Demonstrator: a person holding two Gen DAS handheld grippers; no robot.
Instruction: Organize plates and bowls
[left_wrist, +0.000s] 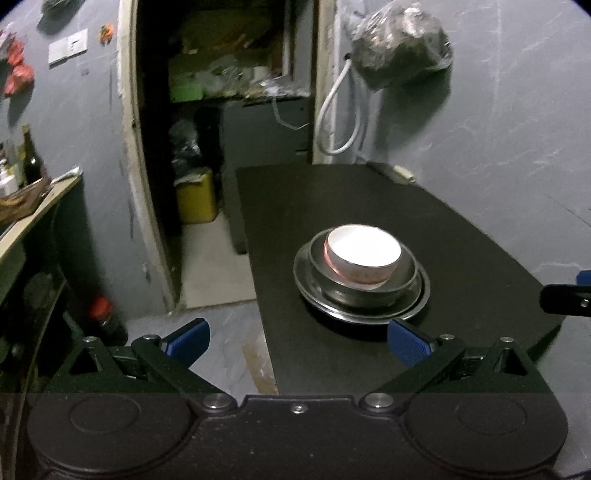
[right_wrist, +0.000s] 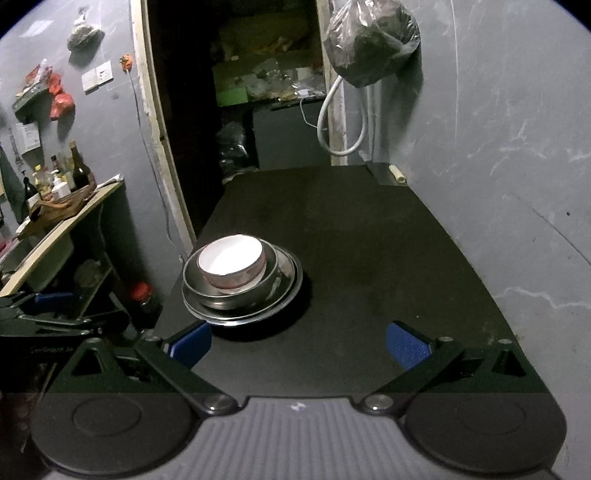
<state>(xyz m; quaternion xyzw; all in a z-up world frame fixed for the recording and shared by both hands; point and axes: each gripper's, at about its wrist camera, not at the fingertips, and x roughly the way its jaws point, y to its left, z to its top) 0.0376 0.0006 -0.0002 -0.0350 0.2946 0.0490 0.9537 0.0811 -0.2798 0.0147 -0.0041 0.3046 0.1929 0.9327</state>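
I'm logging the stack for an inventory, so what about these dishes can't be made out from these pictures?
- White bowl inside: washed out by glare in the left wrist view.
- Printed band on its side: too blurred to read in either view.
- Steel bowl interior: covered by the white bowl.
- Plates count: only rims show under the bowl; cannot tell.

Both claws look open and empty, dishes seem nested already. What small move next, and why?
Probably ease both claws back. The white bowl already sits in the steel bowl on the steel plate; the left claw and right claw hold nothing.
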